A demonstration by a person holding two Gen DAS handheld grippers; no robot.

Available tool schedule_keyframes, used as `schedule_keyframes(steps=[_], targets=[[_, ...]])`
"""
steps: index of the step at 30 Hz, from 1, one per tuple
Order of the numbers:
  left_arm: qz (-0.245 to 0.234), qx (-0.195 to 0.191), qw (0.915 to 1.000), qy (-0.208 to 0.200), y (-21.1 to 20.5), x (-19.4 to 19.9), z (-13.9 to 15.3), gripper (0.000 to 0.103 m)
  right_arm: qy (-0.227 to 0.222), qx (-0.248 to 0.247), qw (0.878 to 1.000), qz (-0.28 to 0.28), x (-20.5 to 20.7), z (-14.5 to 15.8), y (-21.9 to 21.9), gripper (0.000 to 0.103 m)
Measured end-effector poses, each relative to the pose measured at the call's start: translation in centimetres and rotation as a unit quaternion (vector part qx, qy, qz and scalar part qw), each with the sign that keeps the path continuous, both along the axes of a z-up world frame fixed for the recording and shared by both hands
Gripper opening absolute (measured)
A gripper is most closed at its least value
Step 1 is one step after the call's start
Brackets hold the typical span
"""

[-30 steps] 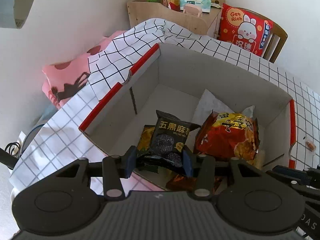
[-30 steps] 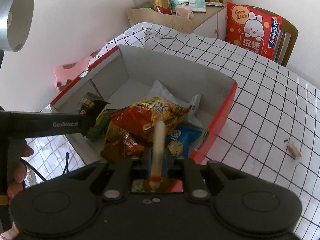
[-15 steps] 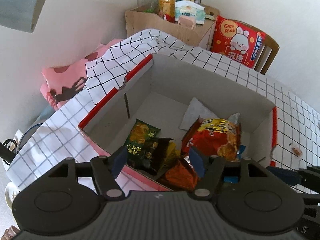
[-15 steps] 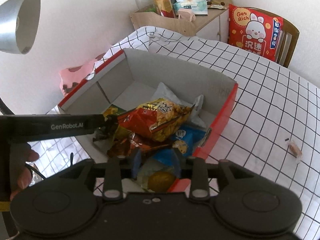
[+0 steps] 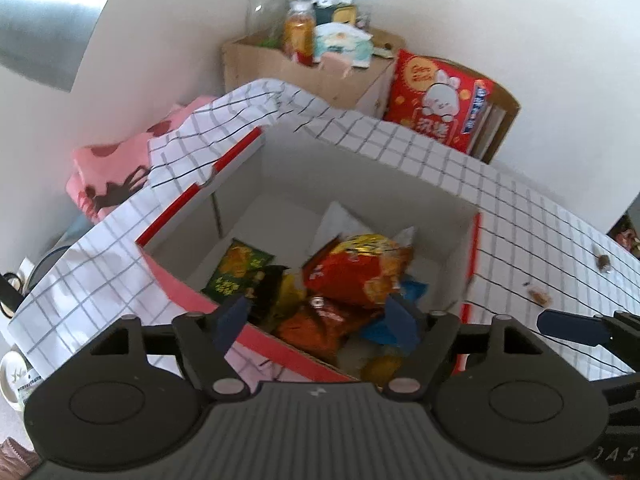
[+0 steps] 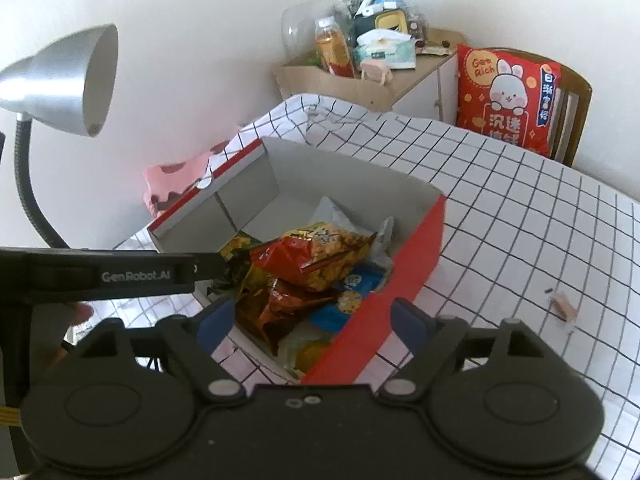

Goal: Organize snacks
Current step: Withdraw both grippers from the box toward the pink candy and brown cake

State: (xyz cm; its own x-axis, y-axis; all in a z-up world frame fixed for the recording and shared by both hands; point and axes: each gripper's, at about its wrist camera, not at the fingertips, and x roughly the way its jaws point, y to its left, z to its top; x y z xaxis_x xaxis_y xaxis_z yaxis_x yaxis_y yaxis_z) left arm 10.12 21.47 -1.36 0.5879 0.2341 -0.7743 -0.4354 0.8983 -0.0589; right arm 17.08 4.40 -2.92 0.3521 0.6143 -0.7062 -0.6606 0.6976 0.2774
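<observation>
A red and white cardboard box [image 5: 360,184] [image 6: 404,288] stands on the checked tablecloth and holds several snack bags. A red and yellow bag [image 5: 356,272] [image 6: 316,256] lies on top, a green bag [image 5: 236,268] and a black bag [image 5: 272,284] at its left, an orange bag [image 5: 316,324] and a blue cookie bag [image 6: 348,296] below. My left gripper [image 5: 316,320] is open and empty above the box's near wall. My right gripper [image 6: 308,320] is open and empty above the box's near corner.
A small snack [image 6: 564,308] [image 5: 538,296] lies on the cloth right of the box, another [image 5: 603,262] farther off. A silver lamp [image 6: 60,80] stands at left. A wooden cabinet [image 6: 360,80] with bottles and a red rabbit cushion [image 6: 504,96] are behind the table.
The left gripper let go of the black bag into the box and opened. The right gripper dropped its long pale snack, opened wide, and both pulled back.
</observation>
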Motion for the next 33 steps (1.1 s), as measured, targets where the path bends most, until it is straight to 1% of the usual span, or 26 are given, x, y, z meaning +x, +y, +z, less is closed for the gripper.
schedule_keyframes(steps=[3,4,6,9,11,13,16,20,25,27,33], targets=[[-0.020,0.005,0.9997,-0.011,-1.7,-0.2,0.7,0.077,0.002,0.008,1.000,-0.013,-0.1,0.4,-1.8,0.090],[-0.026,0.004,0.9995,-0.015,-2.2,-0.2,0.9,0.080,0.001,0.010,1.000,-0.018,-0.1,0.5,-2.5,0.091],[-0.038,-0.001,0.9991,-0.021,-3.3,-0.2,1.1,0.084,0.004,0.011,0.999,-0.031,0.0,0.5,-3.8,0.102],[-0.056,-0.009,0.9981,-0.023,-5.1,0.1,1.1,0.084,0.007,0.018,0.999,-0.051,0.0,0.5,-6.4,0.103],[-0.070,-0.018,0.9971,-0.025,-6.3,0.5,1.0,0.087,0.007,0.020,0.998,-0.067,0.1,0.5,-8.3,0.103],[-0.084,-0.024,0.9959,-0.024,-7.7,1.0,0.7,0.094,0.010,0.022,0.996,-0.084,0.3,0.4,-10.2,0.103],[-0.109,-0.031,0.9934,-0.019,-10.2,1.9,0.1,0.100,0.010,0.025,0.994,-0.107,0.5,0.1,-13.0,0.103],[-0.129,-0.043,0.9906,-0.013,-13.3,3.3,-1.0,0.101,0.005,0.020,0.991,-0.136,1.2,-0.6,-16.8,0.103],[-0.134,-0.051,0.9897,-0.003,-16.8,6.2,-2.3,0.101,0.025,-0.007,0.983,-0.180,3.4,-1.8,-21.5,0.103],[-0.133,-0.056,0.9895,0.006,-17.9,7.7,-2.9,0.101,0.022,-0.015,0.980,-0.196,4.5,-2.0,-23.2,0.103],[-0.114,-0.054,0.9916,0.029,-20.7,11.7,-4.8,0.101,0.021,-0.037,0.975,-0.220,8.0,-3.1,-26.9,0.103]])
